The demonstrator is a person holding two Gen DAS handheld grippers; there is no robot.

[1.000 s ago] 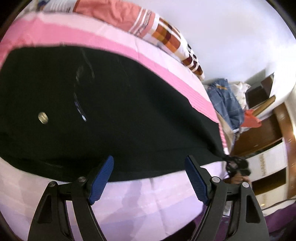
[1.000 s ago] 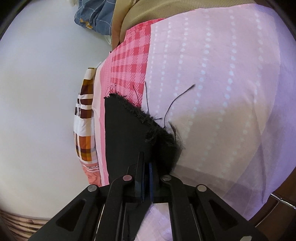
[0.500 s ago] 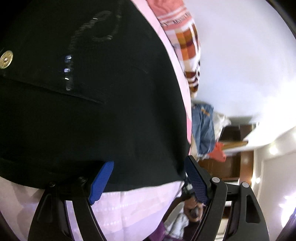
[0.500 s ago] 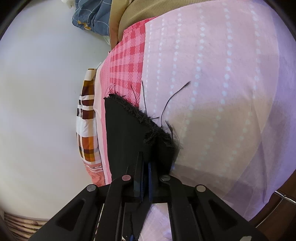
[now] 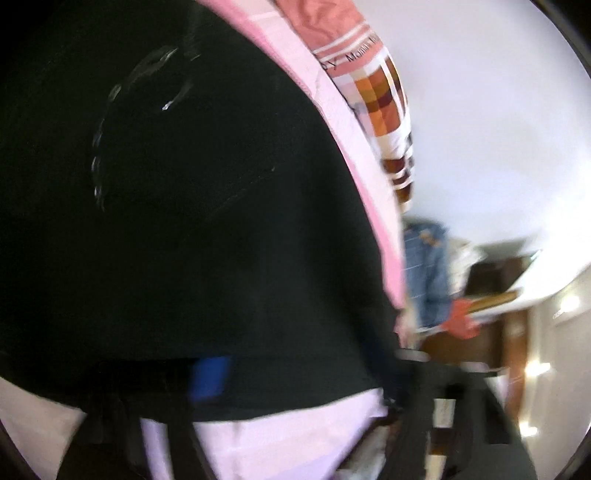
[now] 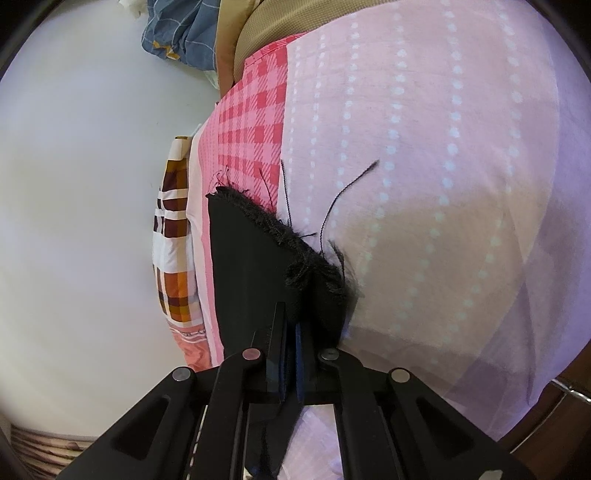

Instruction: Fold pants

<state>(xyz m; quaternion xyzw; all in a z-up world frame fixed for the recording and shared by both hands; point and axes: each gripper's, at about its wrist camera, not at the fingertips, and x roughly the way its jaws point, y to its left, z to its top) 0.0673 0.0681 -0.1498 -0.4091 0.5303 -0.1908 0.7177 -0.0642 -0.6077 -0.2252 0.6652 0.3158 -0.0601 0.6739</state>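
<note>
We are pinching the frayed hem of the soft, limp black pants (image 6: 255,266) lying on the bed (image 6: 443,147) in the right gripper (image 6: 290,332), while the left gripper (image 5: 295,380), blurred, is seemingly closing on the waistband.

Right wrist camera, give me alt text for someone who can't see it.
The right claw is shut on the frayed hem of black pants, loose threads trailing onto a pink dotted bedsheet. To the left lie a red-checked strip of the sheet, an orange-and-brown checked pillow and a white wall; blue plaid fabric is bunched at the top.
</note>
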